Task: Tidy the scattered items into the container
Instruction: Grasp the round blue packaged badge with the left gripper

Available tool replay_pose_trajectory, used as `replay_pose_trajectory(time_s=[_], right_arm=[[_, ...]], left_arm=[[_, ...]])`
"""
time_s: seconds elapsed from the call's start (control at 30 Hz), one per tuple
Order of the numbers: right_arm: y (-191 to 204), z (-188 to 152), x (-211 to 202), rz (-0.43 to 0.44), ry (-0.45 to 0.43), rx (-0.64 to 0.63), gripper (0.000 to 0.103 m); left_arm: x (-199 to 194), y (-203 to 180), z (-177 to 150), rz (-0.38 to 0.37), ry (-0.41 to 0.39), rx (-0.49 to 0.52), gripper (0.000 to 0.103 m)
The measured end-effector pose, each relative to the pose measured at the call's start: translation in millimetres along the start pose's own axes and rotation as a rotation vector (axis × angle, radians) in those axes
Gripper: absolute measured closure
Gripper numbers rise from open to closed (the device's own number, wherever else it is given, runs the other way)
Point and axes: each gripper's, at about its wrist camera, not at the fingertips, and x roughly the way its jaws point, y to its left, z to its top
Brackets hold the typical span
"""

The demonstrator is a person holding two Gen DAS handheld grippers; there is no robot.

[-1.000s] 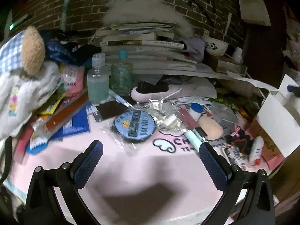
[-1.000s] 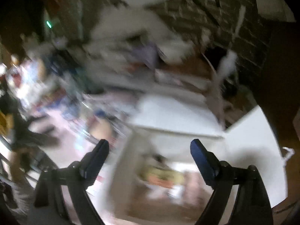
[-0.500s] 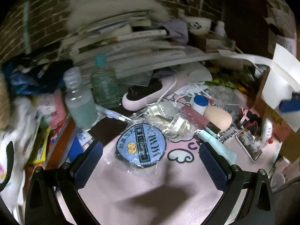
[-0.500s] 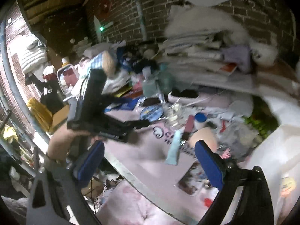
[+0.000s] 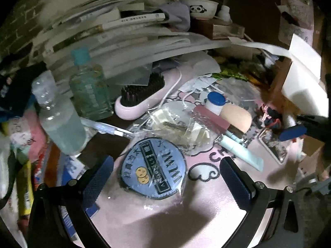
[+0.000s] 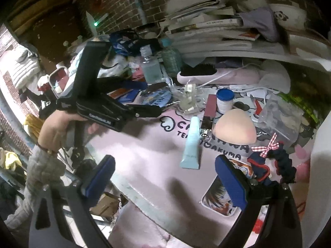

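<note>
- Since a second ago, the left gripper has come closer to the round blue badge in its clear wrapper, which now lies just ahead of and between the two blue pads; the view has also tilted, so the bottles lean to the left.
- Over the same second the right gripper has dropped from a blurred view of the white box down to the pink mat, where the scattered items now show sharply.
- Both left pads stand wide apart with nothing pinched between them; the badge lies flat on the mat.
- Both right pads also stand wide apart and hold nothing; bare mat lies between them.
- A pale blue tube lies on the mat just ahead of the right gripper, pointing away from it.
- A peach sponge sits to the right of the tube, with a dark red stick and a small white jar with a blue lid just behind.
- A dark scrunchie with a red checked bow lies near the right pad, beside a picture card.
- Two clear bottles stand at the left of the left wrist view, and a pink hairbrush lies behind the badge.
- A white box stands at the right edge of the table, its flaps up; how much is inside cannot be told.
- A hand in a grey sleeve grips the left tool in the right wrist view.
- Stacked books and papers fill the back.
</note>
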Motion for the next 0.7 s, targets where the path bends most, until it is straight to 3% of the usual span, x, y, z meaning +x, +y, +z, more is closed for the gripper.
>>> replay_pose_trajectory(time_s=[0.23,0.3,0.43,0.5,0.7], right_arm=[[-6,2,4,-0.007,-0.001,0.012,0.007],[-8,4,5,-0.010,-0.005,0.020,0.007],[-12,5,8,-0.028,-0.013,0.028,0.007],[-16,5,10,-0.031,-0.015,0.040,0.007],[-19,6,12,-0.032,-0.024,0.045,0.007]], left_arm=[[16,2,-1,-0.006,0.068,0.003,0.003],[19,4,-1,-0.009,0.079,-0.004,0.012],[18,2,-2,0.007,0.086,0.004,0.022],[17,-1,-2,0.023,0.092,0.012,0.035],[9,-15,-14,0.080,0.079,-0.006,0.038]])
